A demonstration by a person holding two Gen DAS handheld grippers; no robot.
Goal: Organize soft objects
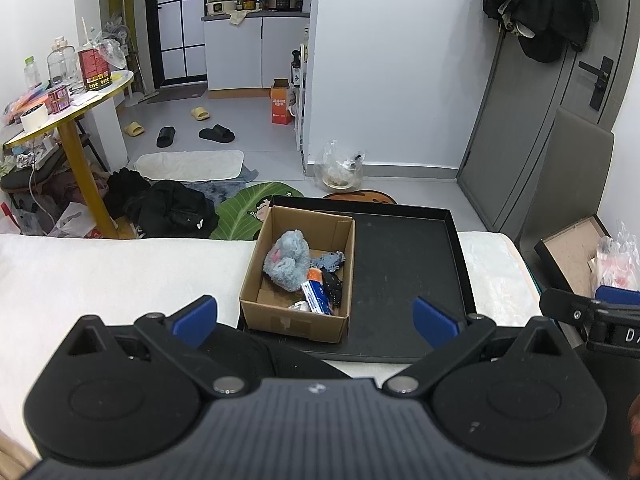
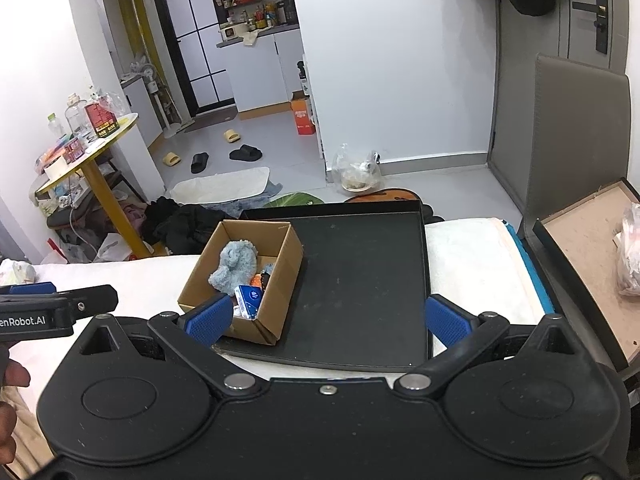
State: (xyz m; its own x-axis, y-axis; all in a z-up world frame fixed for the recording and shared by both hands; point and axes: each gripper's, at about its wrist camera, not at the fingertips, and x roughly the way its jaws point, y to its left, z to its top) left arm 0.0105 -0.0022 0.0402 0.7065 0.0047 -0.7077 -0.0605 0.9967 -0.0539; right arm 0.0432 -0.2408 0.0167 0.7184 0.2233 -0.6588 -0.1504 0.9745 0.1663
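Observation:
A brown cardboard box [image 1: 280, 322] stands in the left part of a black tray [image 1: 404, 272] on the white bed. In it lie a grey-blue plush toy [image 1: 289, 260], a blue tissue pack [image 1: 318, 294], a black cloth [image 1: 333, 286] and a small blue fuzzy piece [image 1: 332, 258]. My left gripper [image 1: 316, 320] is open and empty, just in front of the box. My right gripper [image 2: 328, 320] is open and empty, over the tray's [image 2: 360, 280] near edge; the box [image 2: 276, 268] and plush [image 2: 236, 266] lie to its left.
A white towel [image 1: 100, 276] covers the bed. A picture frame [image 2: 588, 256] and a plastic bag [image 2: 630, 252] lie at the right. Beyond the bed are a yellow-legged table [image 1: 76, 100], dark clothes [image 1: 168, 208], slippers and a grey door [image 1: 540, 100].

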